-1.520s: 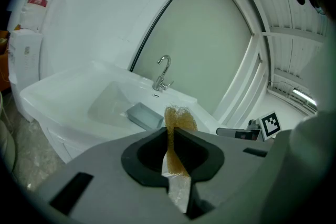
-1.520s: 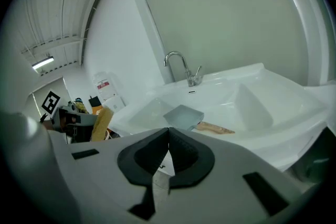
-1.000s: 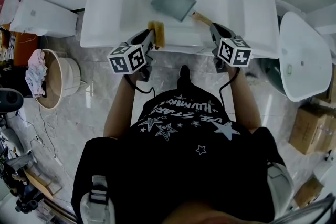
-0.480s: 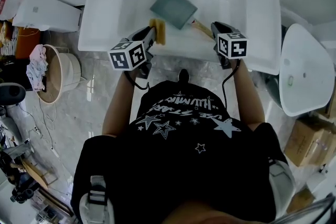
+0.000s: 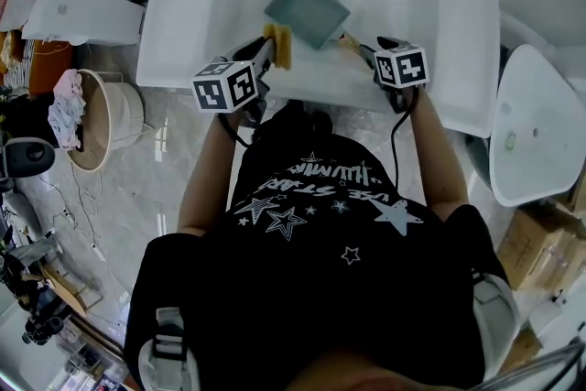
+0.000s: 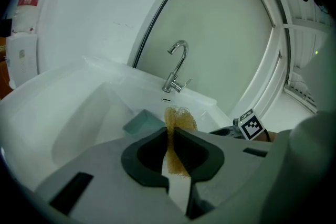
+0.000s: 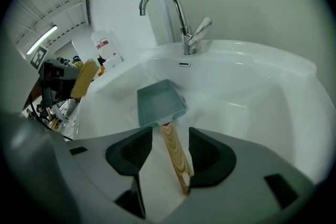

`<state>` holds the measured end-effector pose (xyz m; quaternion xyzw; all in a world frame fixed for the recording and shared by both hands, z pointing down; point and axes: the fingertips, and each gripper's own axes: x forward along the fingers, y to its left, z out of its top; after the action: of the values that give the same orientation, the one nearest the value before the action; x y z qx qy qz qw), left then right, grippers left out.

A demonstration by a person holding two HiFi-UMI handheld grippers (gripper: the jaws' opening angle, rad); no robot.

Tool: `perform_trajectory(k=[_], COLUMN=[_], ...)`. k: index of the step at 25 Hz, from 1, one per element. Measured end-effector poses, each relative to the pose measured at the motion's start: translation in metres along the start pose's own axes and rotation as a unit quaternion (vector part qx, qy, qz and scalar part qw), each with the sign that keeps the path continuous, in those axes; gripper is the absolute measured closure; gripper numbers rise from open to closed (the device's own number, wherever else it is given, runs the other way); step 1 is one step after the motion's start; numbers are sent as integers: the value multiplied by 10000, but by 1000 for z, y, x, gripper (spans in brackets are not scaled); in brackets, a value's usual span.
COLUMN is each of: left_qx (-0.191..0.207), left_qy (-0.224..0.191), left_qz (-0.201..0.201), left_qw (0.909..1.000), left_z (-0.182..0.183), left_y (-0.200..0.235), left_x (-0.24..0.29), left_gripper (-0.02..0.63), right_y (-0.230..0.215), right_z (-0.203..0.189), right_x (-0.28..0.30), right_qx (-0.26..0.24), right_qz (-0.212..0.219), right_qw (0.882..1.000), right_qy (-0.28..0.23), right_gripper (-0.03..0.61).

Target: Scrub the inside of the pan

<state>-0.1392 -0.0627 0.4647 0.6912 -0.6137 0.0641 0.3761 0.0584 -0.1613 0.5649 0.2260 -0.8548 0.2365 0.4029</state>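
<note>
A square teal pan [image 5: 308, 10] with a wooden handle [image 5: 351, 42] lies in the white sink [image 5: 183, 23]. In the right gripper view the pan [image 7: 160, 102] rests on the basin floor, its handle [image 7: 175, 155] running back between the jaws. My right gripper [image 5: 368, 51] has just been opening; its jaws stand apart on either side of the handle without clamping it. My left gripper [image 5: 266, 53] is shut on a yellow sponge [image 5: 279, 47], held just left of the pan. The sponge [image 6: 176, 136] sticks up from the closed jaws in the left gripper view.
A chrome faucet [image 7: 178, 13] stands at the back of the sink. A bottle with a red label [image 7: 108, 44] sits on the left rim. On the floor are a round basket with cloth [image 5: 92, 119] at left and cardboard boxes [image 5: 549, 197] at right.
The right gripper came down with the pan into the basin and opened its jaws off the handle. The left gripper carried the sponge closer to the pan.
</note>
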Motion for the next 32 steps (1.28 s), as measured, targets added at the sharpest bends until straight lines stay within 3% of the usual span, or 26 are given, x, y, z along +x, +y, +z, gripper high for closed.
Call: perform_trajectory(k=[10, 28, 32], left_qx=[140, 435, 497], left_qy=[628, 1597, 1829], left_qz=[-445, -1017, -1075], left_qw=[9969, 9810, 9760], left_z=[2, -9, -17], left_y=[21, 32, 35], left_x=[43, 111, 126], left_gripper=[571, 571, 571], right_y=[5, 5, 17], right_z=[-17, -34, -43], right_x=[44, 75, 81], right_qx=[-671, -814, -566], right_qz=[-155, -329, -87], right_qw=[9924, 9747, 9714], right_qy=[1017, 2054, 2303], right_gripper=[373, 393, 419])
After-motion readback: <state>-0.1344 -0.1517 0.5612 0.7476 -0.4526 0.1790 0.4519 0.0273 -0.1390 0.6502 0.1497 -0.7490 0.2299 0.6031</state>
